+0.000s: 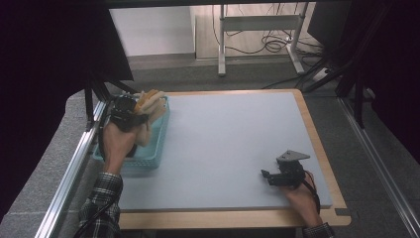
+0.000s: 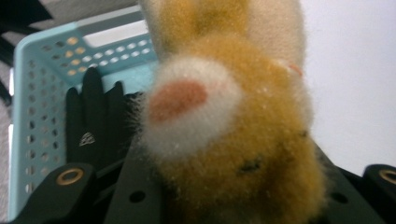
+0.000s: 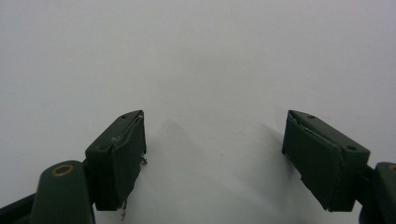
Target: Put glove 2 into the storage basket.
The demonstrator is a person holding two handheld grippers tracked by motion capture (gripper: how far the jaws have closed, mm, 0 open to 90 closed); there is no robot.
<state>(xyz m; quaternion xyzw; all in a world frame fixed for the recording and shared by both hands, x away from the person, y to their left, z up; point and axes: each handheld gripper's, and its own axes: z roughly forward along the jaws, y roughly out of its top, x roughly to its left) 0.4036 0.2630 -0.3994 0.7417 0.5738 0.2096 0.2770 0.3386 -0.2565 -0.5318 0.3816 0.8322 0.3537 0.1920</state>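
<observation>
Right up against the lens in the left gripper view is a plush toy (image 2: 233, 140), golden-orange fur with a white muzzle patch and a pinkish-orange nose spot, sitting between the black jaws, and the left gripper (image 2: 224, 205) has it pinched tight. Behind it there's a light blue basket (image 2: 42, 93) with rows of holes in its wall, and inside that basket lies a black glove (image 2: 91, 121), fingers pointing up the picture, a small pale logo on it. From the high view, the left gripper (image 1: 130, 110) is held above the far end of the basket (image 1: 148, 161), which sits at the left edge of the worktop (image 1: 228, 144), and the plush toy (image 1: 150, 100) sticks out past the gripper, over the basket's far right corner, lifted clear of the rim. A plaid sleeve (image 1: 101, 198) runs up from the near left. Over on the near right, the right gripper (image 1: 270, 175) sits low over the grey worktop, grey three-cornered plate on top, well apart from the basket. Its own view confirms it: right gripper (image 3: 212, 154), jaws spread wide, nothing between them but bare grey surface, and shadows falling just beneath the pads.
</observation>
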